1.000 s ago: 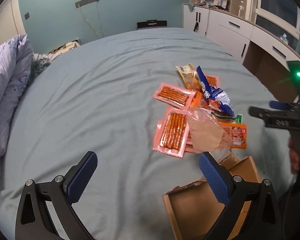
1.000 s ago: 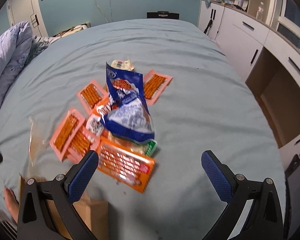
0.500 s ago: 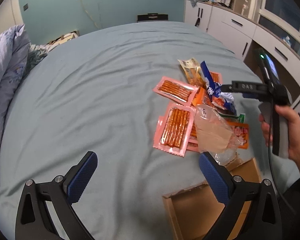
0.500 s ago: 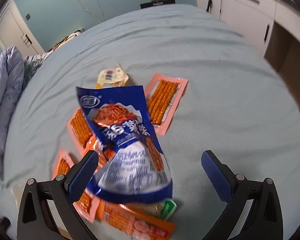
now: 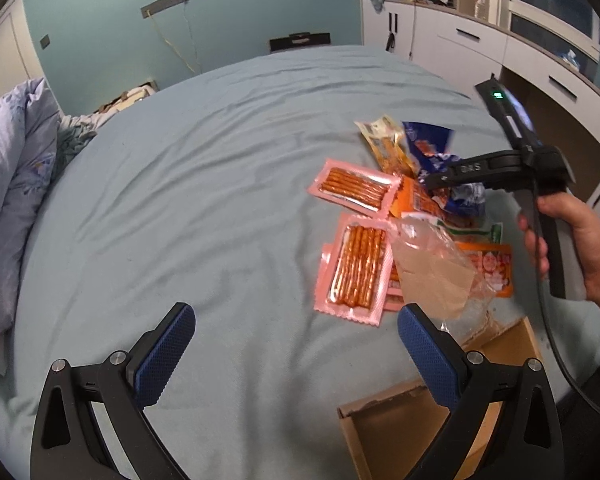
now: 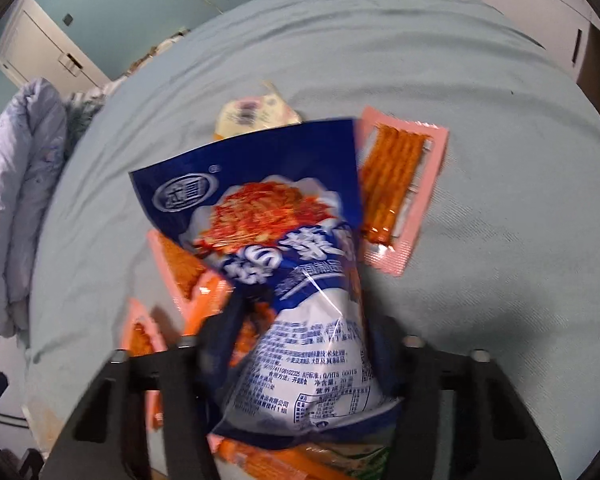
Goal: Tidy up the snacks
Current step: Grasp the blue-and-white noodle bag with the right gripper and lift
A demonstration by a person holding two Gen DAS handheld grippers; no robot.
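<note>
A pile of snack packs lies on the blue-grey bed. On top of it is a blue snack bag (image 6: pixel 284 240) (image 5: pixel 432 148). My right gripper (image 6: pixel 300 320) (image 5: pixel 432 184) has come down over the bag's lower end. Its jaws are closing, and the fingers press the bag from both sides. Pink packs of orange sticks (image 5: pixel 356 188) (image 6: pixel 396 176) lie around the bag, with a yellow pack (image 5: pixel 384 140) behind and an orange pack (image 5: pixel 492 268) in front. My left gripper (image 5: pixel 294 320) hovers open over bare sheet, left of the pile, with nothing between its fingers.
An open cardboard box (image 5: pixel 400 432) sits at the bed's near edge with a crumpled clear plastic bag (image 5: pixel 432 272) beside it. A person's hand (image 5: pixel 572 240) holds the right gripper. A quilt (image 5: pixel 8 184) is bunched at the left. White cabinets (image 5: pixel 540 68) line the right wall.
The right gripper moved in from the right and down onto the pile, and its wide-open jaws closed around the blue bag. The left gripper stayed put.
</note>
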